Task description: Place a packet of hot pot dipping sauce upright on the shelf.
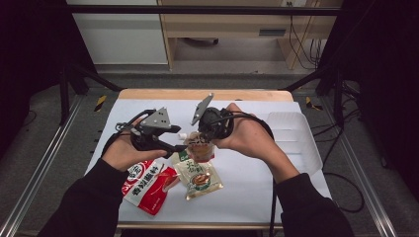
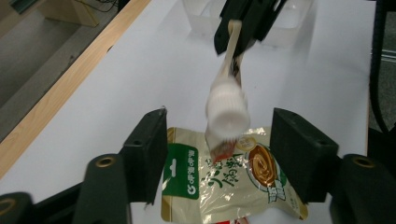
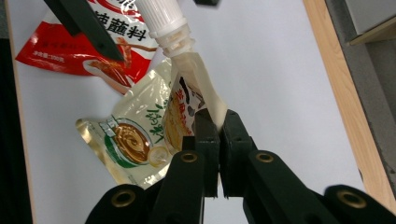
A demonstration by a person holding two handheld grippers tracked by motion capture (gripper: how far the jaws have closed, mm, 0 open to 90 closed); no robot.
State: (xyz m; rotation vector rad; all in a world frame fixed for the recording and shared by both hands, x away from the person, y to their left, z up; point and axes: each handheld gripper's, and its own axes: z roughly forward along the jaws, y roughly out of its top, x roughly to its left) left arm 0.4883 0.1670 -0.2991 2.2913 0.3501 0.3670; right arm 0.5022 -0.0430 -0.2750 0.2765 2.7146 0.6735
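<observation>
Spouted pouch [image 3: 196,93] — pinched in right hand-held gripper [image 3: 219,135]; left [image 2: 219,154] agape.

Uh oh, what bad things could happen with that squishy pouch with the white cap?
1. The right gripper pinches only a thin edge of the spout pouch, so the pouch could slip out and drop.
2. The left gripper is open around the white cap. If it twists the cap, the soft pouch might turn too, or sauce could squirt.
3. A drop or spill would likely land on the yellow-green packet lying on the table underneath.
</observation>
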